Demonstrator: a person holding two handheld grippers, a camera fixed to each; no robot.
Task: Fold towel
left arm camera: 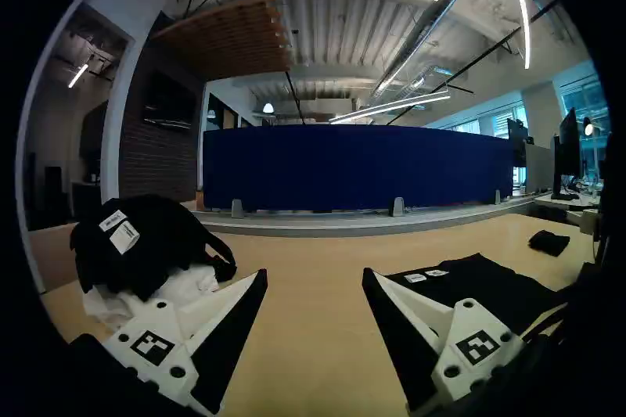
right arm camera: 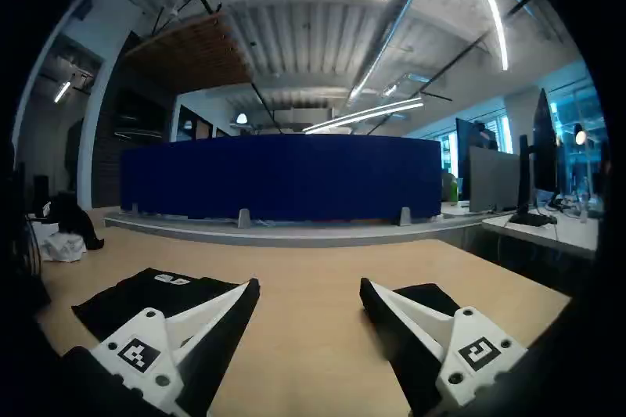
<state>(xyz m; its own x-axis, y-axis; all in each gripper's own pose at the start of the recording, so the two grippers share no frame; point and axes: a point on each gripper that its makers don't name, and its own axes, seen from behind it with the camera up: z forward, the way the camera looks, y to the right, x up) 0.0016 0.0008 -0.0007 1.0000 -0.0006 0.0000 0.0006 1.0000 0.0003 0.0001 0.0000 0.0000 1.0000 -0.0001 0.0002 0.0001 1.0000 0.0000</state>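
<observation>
- Light wood counter before a blue wall.
- Black towel, lying flat, with white tags.
- Left tongs and right tongs spread wide, holding nothing.

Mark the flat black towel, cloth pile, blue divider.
flat black towel (left arm camera: pixel 493 276), left gripper view, its top face
cloth pile (left arm camera: pixel 152 249), left gripper view, black cloth on top
blue divider (left arm camera: pixel 352 167), left gripper view, panel middle
</observation>
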